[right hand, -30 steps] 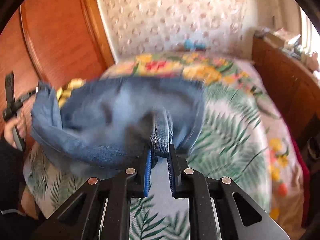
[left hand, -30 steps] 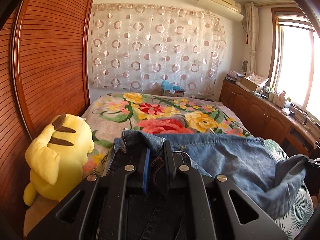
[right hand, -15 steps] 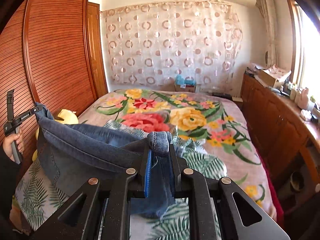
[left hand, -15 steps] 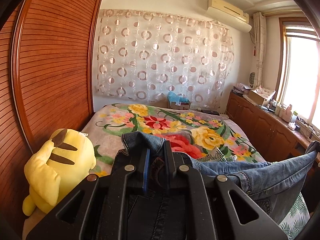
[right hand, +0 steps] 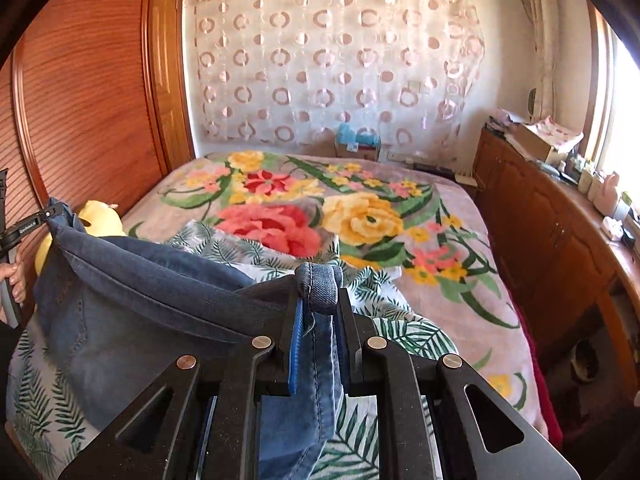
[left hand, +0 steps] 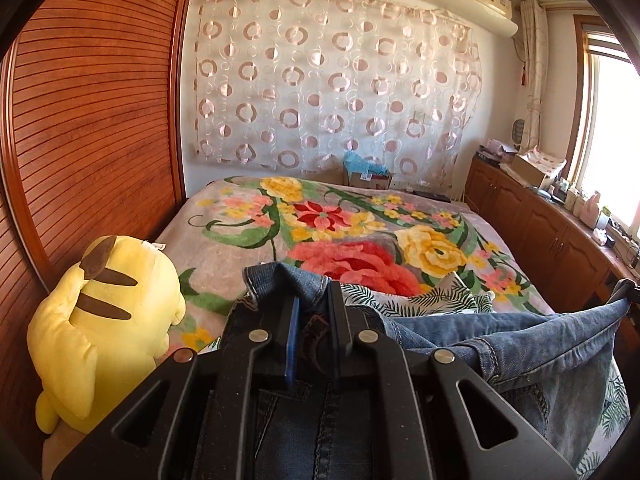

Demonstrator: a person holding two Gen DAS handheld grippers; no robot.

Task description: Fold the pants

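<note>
Blue denim pants (left hand: 500,344) hang stretched between my two grippers above the bed. My left gripper (left hand: 314,300) is shut on one bunched edge of the denim, which droops under its fingers. My right gripper (right hand: 318,300) is shut on the other end, a folded hem (right hand: 318,284) sticking up between its pads. In the right wrist view the pants (right hand: 132,292) span leftward to the other gripper, held by a hand (right hand: 14,276) at the frame's left edge. In the left wrist view the taut cloth runs to the far right edge.
The bed carries a floral blanket (left hand: 332,236) and a leaf-print sheet (right hand: 360,440) nearer me. A yellow plush toy (left hand: 100,320) sits at the bed's left by the wooden wardrobe (left hand: 88,120). Wooden cabinets (right hand: 552,240) with clutter line the right under a window.
Both grippers have drawn apart and back, pulling the pants from a slack heap on the bed into a taut span. The right gripper rose, and its view is no longer blurred.
</note>
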